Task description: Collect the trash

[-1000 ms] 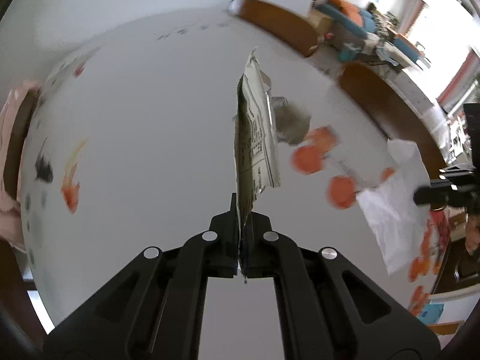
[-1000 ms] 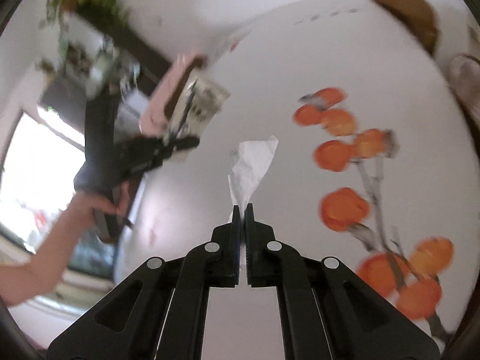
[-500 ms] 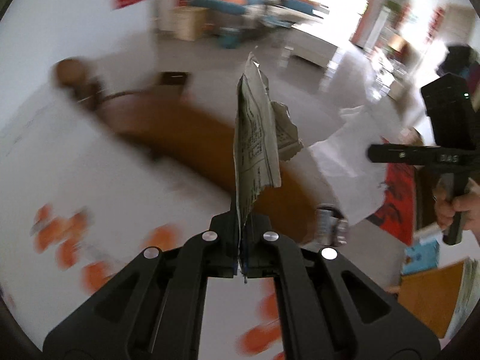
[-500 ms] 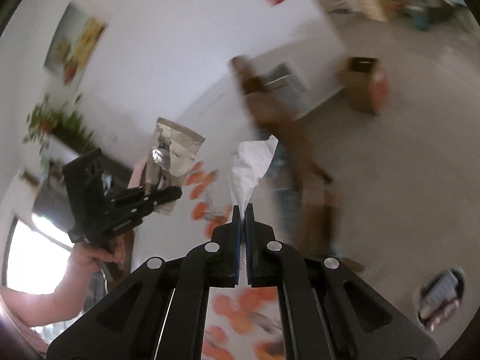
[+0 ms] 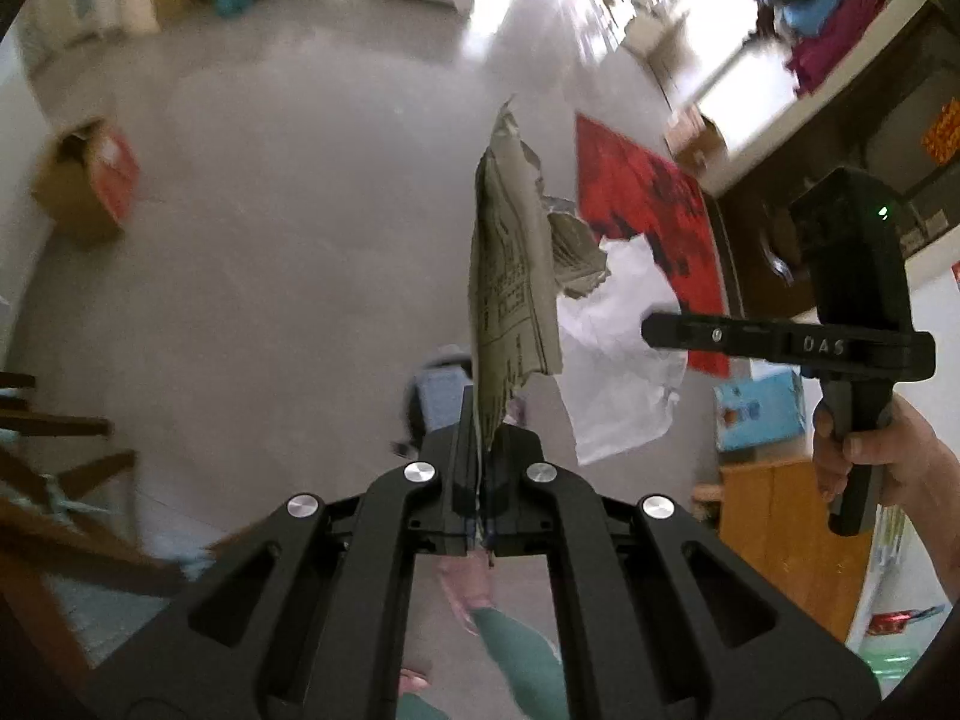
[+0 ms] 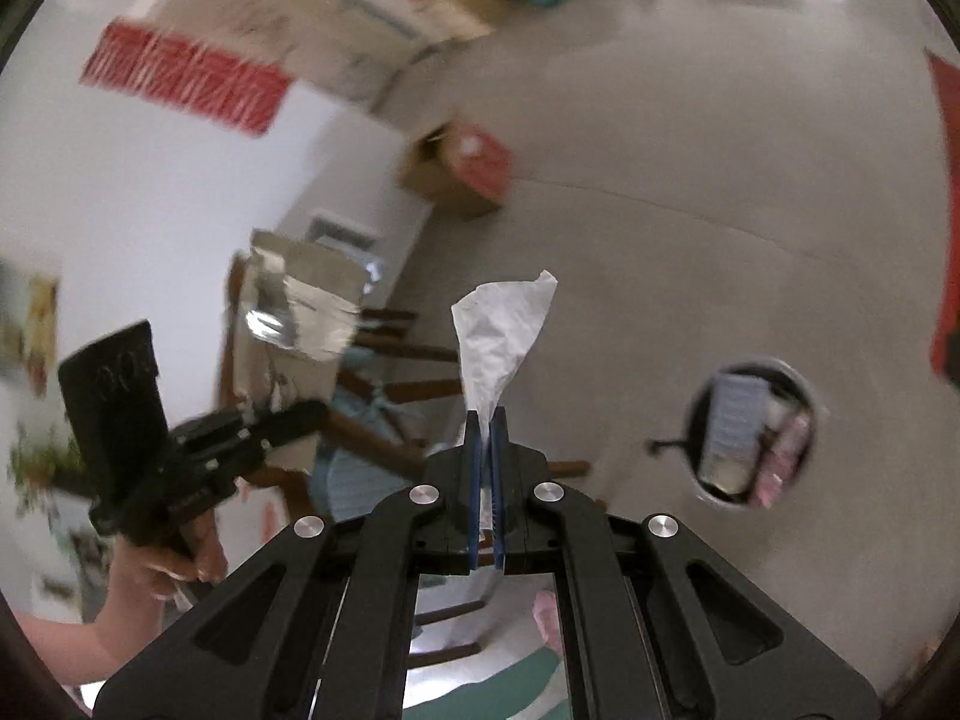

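My left gripper point(image 5: 485, 420) is shut on a torn foil snack wrapper point(image 5: 510, 294) that stands up between the jaws; its silver side shows in the right wrist view point(image 6: 300, 312). My right gripper point(image 6: 485, 426) is shut on a white tissue point(image 6: 501, 342), which also shows in the left wrist view point(image 5: 618, 372). Both are held in the air above the grey floor. A round trash bin point(image 6: 753, 432) with several pieces of rubbish inside stands on the floor to the lower right in the right wrist view. In the left wrist view the bin point(image 5: 438, 396) is partly hidden behind the wrapper.
A cardboard box with a red side point(image 5: 84, 180) stands on the floor by the wall; it also shows in the right wrist view point(image 6: 462, 171). Wooden chair legs point(image 6: 396, 384) are at left. A red mat point(image 5: 654, 222) lies at right. My feet and green trouser legs point(image 5: 522, 654) are below.
Both grippers have swung away from the white table with the orange print and now point down at the floor and the bin. Each still holds its piece of trash.
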`<state>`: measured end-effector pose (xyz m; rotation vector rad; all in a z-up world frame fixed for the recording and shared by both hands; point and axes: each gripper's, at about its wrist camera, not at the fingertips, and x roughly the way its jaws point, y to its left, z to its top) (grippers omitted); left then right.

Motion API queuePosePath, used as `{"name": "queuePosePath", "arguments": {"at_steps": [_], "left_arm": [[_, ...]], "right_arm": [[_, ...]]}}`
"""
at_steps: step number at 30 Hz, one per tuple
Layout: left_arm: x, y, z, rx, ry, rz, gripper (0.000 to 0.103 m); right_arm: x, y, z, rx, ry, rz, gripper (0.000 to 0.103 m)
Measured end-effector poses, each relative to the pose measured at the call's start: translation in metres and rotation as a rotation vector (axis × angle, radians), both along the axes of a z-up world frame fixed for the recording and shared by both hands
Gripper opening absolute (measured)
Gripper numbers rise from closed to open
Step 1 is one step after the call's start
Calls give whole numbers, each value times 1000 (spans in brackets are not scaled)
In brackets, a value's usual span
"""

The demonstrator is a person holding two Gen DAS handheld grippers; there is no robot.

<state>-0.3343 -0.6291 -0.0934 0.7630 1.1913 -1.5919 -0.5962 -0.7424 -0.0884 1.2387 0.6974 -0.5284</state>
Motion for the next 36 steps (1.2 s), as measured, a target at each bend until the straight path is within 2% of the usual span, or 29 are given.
{"name": "queuePosePath", "arguments": {"at_steps": [4,9,10,11,12,14,19,21,22,23,26,27,30,34,36], "left_arm": [[-44,-23,-80,117,6,-36,0],[-85,-46,-218,306,7,-53,0],[-90,-49,-237,326,2,-58,0],[-86,-42,-268,361,-1,-63,0],[-90,-42,-288,388,1,-67,0],[-94,-44,-329,426,-8,-74,0],[-112,-57,-389,457,-47,-108,0],[-114,-63,-403,470,-60,-122,4],[-115,-64,-404,478,-60,-128,9],[-113,-64,-411,490,-60,-130,19],[-111,-68,-421,500,-78,-125,37],[-111,-68,-419,495,-79,-120,44],[-111,-69,-407,479,-77,-101,44],[-101,-57,-351,415,-50,-48,51],[-90,-44,-301,350,-26,-9,53]], "right_arm": [[-40,-11,-72,85,35,-77,4],[-74,-18,-192,195,94,-161,4],[-78,-18,-217,218,110,-171,4],[-81,-18,-236,236,117,-178,4],[-83,-17,-263,263,135,-190,4],[-84,-14,-294,290,145,-200,4],[-86,-8,-359,321,159,-205,7],[-86,-7,-374,331,166,-202,8],[-85,-7,-379,330,168,-199,12],[-86,-8,-384,329,177,-199,26],[-92,-11,-385,327,169,-238,50],[-94,-12,-383,328,162,-250,53],[-102,-15,-369,320,152,-273,56],[-109,-17,-318,268,122,-288,57],[-108,-17,-286,237,107,-279,58]]}}
